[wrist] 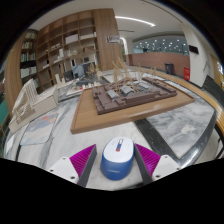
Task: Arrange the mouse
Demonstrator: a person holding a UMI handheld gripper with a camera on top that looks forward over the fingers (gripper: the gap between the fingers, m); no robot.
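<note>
A blue and white computer mouse (117,158) sits between my gripper's (117,160) two fingers, its white top with a small red mark facing up. The left pink pad (78,163) and the right pink pad (153,160) lie against its sides, so the gripper is shut on the mouse. Pale marble tabletop (175,135) shows just below and ahead of it. I cannot tell whether the mouse touches the table.
A large wooden board (130,105) carrying a dark building model lies just beyond the fingers. White model pieces (35,100) stand to the left of it. Wooden bookshelves (70,45) line the far wall.
</note>
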